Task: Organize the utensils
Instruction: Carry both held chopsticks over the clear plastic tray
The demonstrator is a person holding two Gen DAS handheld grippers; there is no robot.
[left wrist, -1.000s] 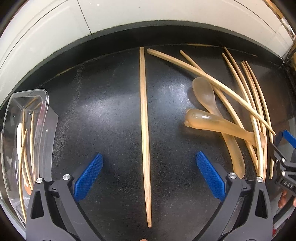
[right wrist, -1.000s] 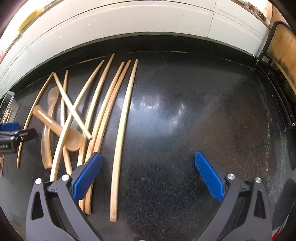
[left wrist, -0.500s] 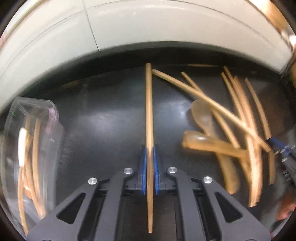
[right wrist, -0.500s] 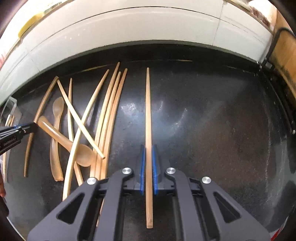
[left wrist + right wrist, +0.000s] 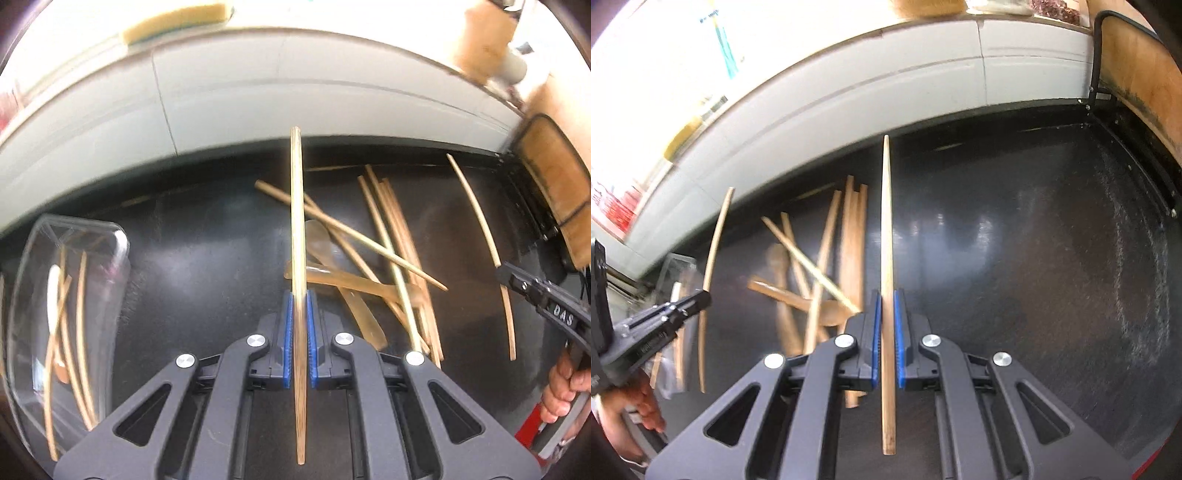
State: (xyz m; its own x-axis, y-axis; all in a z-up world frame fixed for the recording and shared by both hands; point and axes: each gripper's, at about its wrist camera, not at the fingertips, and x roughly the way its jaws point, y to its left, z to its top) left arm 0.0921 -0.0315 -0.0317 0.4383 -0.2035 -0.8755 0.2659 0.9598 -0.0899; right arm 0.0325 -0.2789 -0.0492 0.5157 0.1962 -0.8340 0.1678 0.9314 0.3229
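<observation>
My left gripper (image 5: pixel 298 295) is shut on a wooden chopstick (image 5: pixel 297 221), held above the black tabletop (image 5: pixel 207 266). My right gripper (image 5: pixel 884 295) is shut on another wooden chopstick (image 5: pixel 886 221), also lifted off the table. Between the two lies a heap of several loose chopsticks (image 5: pixel 391 240) crossed over two translucent amber spoons (image 5: pixel 347 282). The same heap (image 5: pixel 831 251) shows left of centre in the right wrist view. A clear plastic container (image 5: pixel 118 236) at the left holds several chopsticks and a spoon.
A white tiled wall (image 5: pixel 258 92) rises along the table's far edge. A wooden chair back (image 5: pixel 1137 74) with a black frame stands at the right corner. In the left wrist view, the other gripper (image 5: pixel 546 306) and the hand (image 5: pixel 561 387) that holds it show at the right edge.
Both grippers went from wide open to shut, each on one chopstick. Both have since risen, lifting their chopsticks off the table; the heap now looks farther away.
</observation>
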